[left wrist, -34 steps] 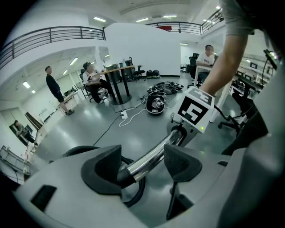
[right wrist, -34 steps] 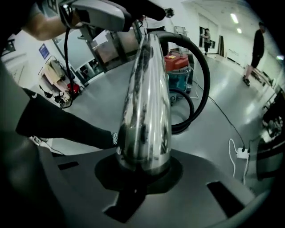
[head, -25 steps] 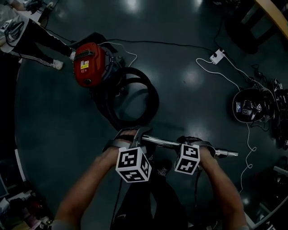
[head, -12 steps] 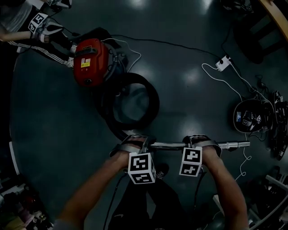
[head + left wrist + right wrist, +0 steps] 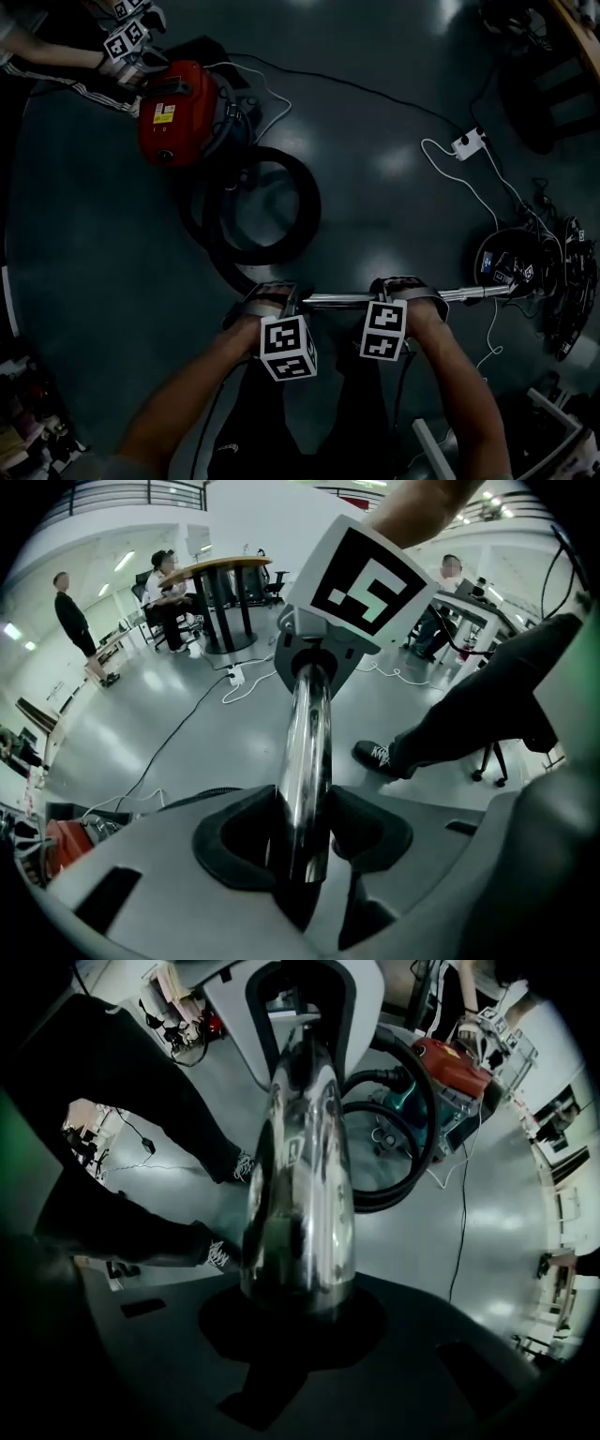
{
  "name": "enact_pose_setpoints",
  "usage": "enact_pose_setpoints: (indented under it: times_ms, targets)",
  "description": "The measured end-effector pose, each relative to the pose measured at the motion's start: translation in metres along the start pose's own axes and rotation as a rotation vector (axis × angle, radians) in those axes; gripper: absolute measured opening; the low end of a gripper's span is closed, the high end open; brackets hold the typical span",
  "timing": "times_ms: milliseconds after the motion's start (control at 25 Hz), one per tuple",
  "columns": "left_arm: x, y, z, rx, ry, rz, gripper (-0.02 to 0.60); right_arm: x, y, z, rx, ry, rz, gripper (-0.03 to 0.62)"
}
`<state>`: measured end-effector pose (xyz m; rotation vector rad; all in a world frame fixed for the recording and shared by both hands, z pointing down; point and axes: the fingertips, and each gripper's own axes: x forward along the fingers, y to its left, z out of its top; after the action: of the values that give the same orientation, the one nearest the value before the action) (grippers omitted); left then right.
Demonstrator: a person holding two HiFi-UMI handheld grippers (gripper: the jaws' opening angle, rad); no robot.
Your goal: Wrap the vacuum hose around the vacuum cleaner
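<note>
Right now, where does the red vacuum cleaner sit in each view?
Head view: red vacuum cleaner, upper left.
Left gripper view: low at the left edge, mostly cut off.
Right gripper view: upper right.
Shared landmark: the metal tube, seen in all three.

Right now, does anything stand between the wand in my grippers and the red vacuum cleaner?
Only the black hose's own coils lie on the floor between the metal wand and the red vacuum cleaner. Another person's gripper is at the cleaner's far side.
</note>
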<state>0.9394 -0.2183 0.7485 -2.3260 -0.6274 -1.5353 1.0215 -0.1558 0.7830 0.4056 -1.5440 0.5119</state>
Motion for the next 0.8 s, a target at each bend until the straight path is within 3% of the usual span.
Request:
enact_pose_setpoints:
  times_ms: [280, 440, 800]
  targets:
    - [0.045, 0.015, 0.014, -0.151, 0.072, 0.076, 0.187, 0.034, -0.041, -0.030, -0.123, -0.036, -0.099, 0.052]
    - [0.076, 0.035, 0.015, -0.185, 0.095, 0.154, 0.187, 0.065, -0.071, -0.037, -0.190, -0.093, -0.157, 0.052]
    - [0.180, 0.072, -0.049, -0.309, 0.094, 0.188, 0.187, 0.184, -0.130, -0.011, -0.345, -0.125, -0.158, 0.052]
